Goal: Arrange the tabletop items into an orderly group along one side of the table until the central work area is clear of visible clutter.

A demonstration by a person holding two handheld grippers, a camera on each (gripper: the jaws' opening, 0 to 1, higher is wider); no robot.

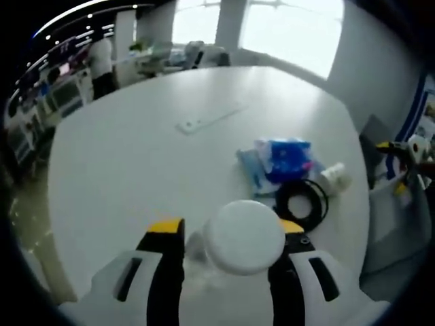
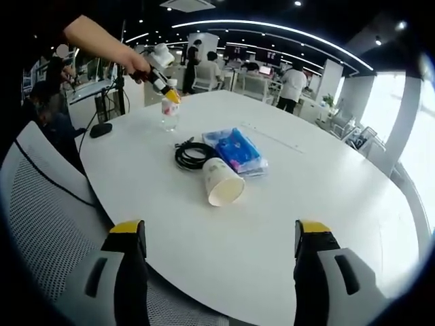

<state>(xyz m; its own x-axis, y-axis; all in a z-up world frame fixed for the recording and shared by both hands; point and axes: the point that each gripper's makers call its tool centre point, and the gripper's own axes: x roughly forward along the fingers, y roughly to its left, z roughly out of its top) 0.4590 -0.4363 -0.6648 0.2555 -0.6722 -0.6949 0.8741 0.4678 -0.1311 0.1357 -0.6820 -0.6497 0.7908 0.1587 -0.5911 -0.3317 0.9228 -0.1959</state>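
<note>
My left gripper (image 1: pixel 229 229) is shut on a clear plastic bottle (image 1: pixel 245 236), whose white cap shows between the yellow-tipped jaws. In the right gripper view a hand holds that left gripper (image 2: pixel 158 71) on the bottle (image 2: pixel 170 112), upright near the table's far left edge. Mid-table, a blue tissue pack (image 2: pixel 238 151) lies next to a black cable coil (image 2: pixel 192 153), and a paper cup (image 2: pixel 223 183) lies on its side. The left gripper view has the pack (image 1: pixel 285 159), coil (image 1: pixel 302 200) and cup (image 1: pixel 336 178) too. My right gripper (image 2: pixel 220 229) is open, nothing between its jaws.
The round white table (image 2: pixel 319 204) has a flat white strip (image 1: pixel 211 119) lying on it. A small black object (image 2: pixel 100 129) sits by the table's left edge. A mesh chair (image 2: pixel 41 224) stands close to the near rim. Several people and desks are in the background.
</note>
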